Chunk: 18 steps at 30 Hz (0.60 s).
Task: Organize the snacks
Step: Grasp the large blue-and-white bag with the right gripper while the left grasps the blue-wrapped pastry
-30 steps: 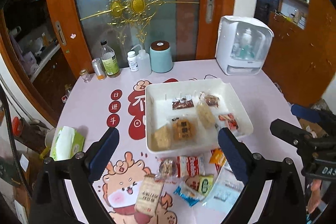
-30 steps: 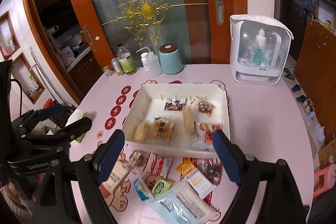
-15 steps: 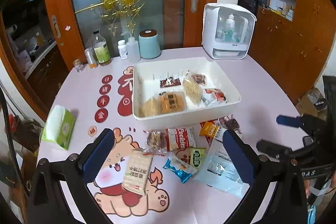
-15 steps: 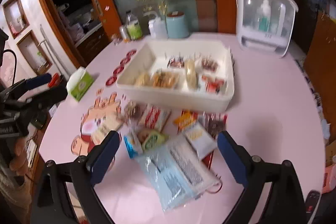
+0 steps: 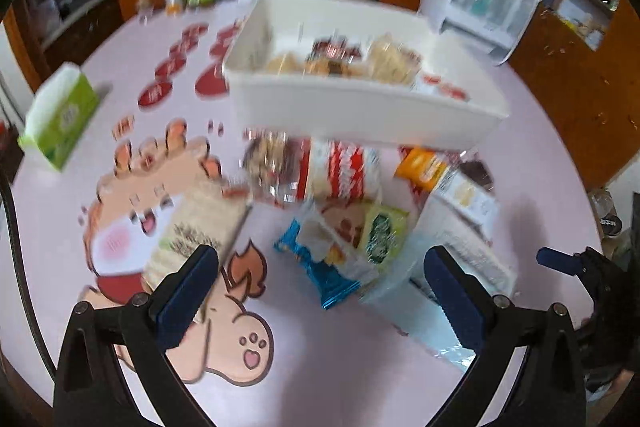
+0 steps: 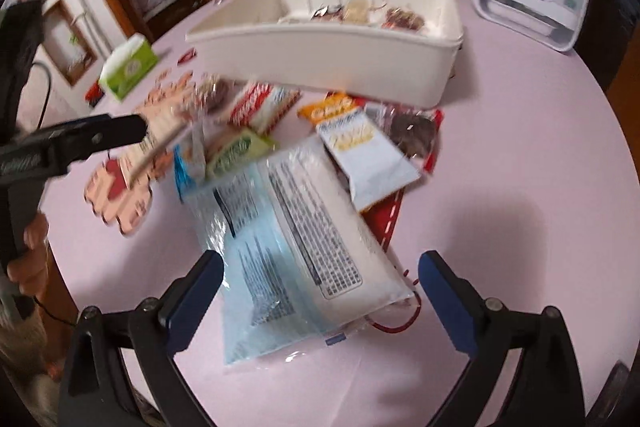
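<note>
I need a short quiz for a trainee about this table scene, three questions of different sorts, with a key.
1. True or false: the white tray already holds some snacks.
2. Which packet lies nearest the right tool?
A. the orange packet
B. the large clear pale-blue bag
C. the green tissue box
3. Fill in: the left tool stands ____, with nothing held between its fingers.

Key: 1 true; 2 B; 3 open
</note>
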Each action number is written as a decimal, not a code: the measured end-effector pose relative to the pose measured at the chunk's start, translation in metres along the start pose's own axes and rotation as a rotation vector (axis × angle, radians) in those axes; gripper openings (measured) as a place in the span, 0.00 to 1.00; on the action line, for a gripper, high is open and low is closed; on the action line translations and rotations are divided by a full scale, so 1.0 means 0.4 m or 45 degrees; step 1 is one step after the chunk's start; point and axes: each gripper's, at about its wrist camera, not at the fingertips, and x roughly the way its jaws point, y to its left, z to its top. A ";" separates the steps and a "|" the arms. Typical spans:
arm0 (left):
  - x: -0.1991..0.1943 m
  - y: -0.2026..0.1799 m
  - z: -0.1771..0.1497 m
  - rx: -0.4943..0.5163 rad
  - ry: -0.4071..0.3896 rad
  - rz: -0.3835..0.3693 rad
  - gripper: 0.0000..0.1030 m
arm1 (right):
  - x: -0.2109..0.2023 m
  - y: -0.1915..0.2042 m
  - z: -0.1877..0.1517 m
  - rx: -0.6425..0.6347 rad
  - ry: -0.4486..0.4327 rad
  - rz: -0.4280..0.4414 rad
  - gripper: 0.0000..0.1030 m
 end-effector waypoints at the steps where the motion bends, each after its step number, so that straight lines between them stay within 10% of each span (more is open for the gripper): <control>1: 0.019 0.001 -0.005 -0.010 0.020 0.010 0.99 | 0.012 0.003 -0.004 -0.015 0.010 0.006 0.96; 18: 0.198 0.035 -0.006 -0.213 0.162 0.133 0.99 | 0.114 0.025 -0.016 -0.174 0.016 0.047 1.00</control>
